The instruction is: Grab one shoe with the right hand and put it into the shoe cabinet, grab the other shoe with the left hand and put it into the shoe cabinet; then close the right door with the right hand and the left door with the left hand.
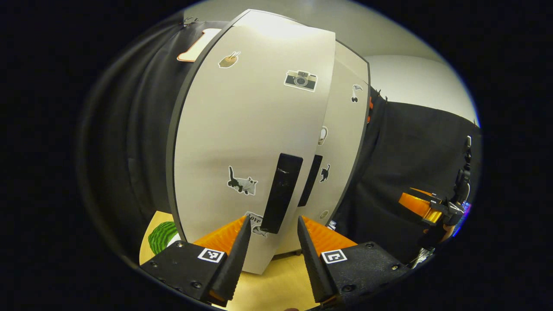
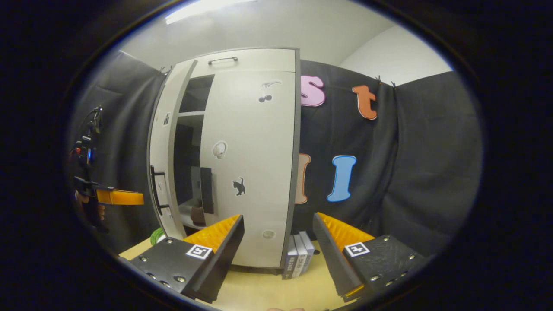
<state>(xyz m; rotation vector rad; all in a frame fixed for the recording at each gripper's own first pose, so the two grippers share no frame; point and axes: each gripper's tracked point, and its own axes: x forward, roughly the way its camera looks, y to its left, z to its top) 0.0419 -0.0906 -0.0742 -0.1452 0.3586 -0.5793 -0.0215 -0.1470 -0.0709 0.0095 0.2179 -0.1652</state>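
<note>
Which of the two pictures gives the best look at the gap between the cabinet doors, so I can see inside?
The right gripper view. There the left door stands ajar and the dark shelves show beside the closed right door. The left gripper view faces the left door's outside, so the gap is hidden and just a strip of the right door shows.

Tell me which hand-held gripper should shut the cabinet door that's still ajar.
Left. The left hand-held gripper is open right in front of the left door, which stands ajar. The right door looks closed, and the right hand-held gripper sits farther back.
</note>
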